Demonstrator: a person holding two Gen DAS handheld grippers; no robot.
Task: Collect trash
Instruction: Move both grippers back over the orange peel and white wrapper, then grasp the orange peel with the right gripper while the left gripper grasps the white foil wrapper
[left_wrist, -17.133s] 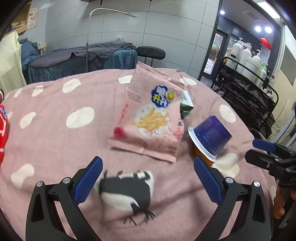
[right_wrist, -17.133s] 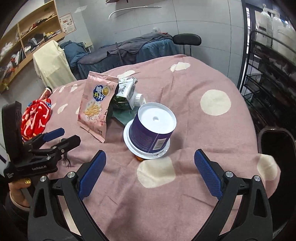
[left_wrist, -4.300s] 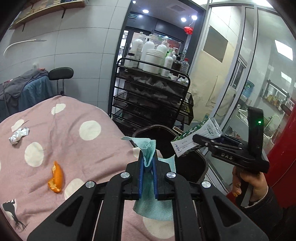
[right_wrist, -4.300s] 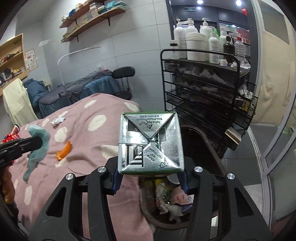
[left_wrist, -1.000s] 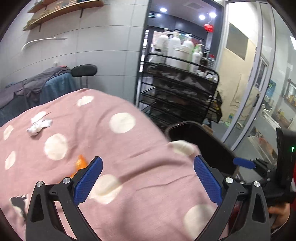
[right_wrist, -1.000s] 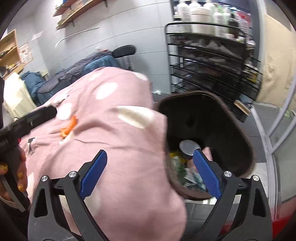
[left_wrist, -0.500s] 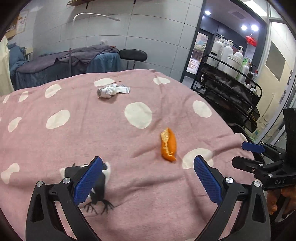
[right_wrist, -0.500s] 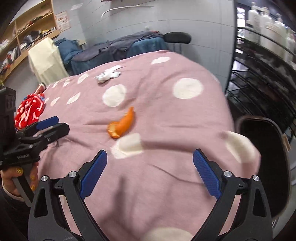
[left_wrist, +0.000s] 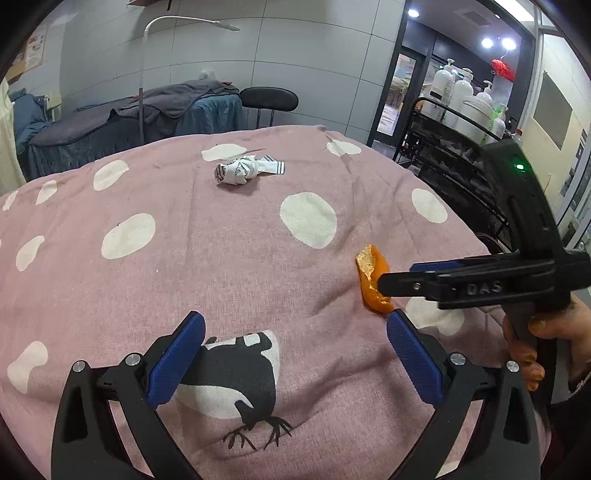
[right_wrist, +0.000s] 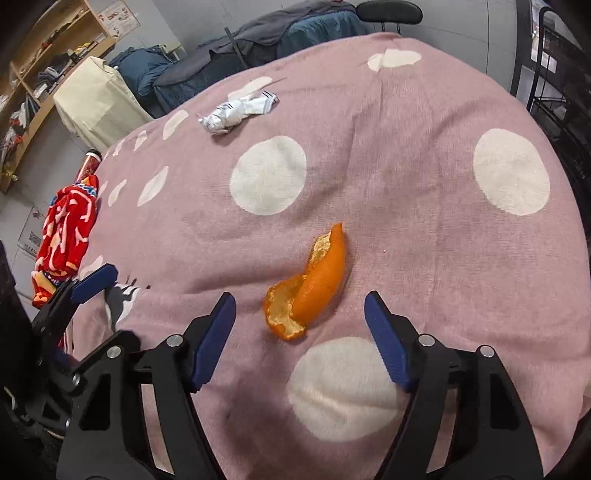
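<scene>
two pieces of trash lie on the pink spotted blanket (right_wrist: 406, 155): an orange peel (right_wrist: 314, 284) between the right gripper (right_wrist: 300, 332)'s fingers, which have just been closing without touching it, and a crumpled wrapper (right_wrist: 236, 110) farther off. left gripper (left_wrist: 295, 354) gapes, empty.

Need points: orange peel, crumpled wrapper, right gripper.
orange peel (right_wrist: 317, 280), right wrist view, on its orange outer skin.
crumpled wrapper (left_wrist: 242, 170), left wrist view, on its bunched middle.
right gripper (right_wrist: 300, 325), right wrist view, midway between its fingers.
</scene>
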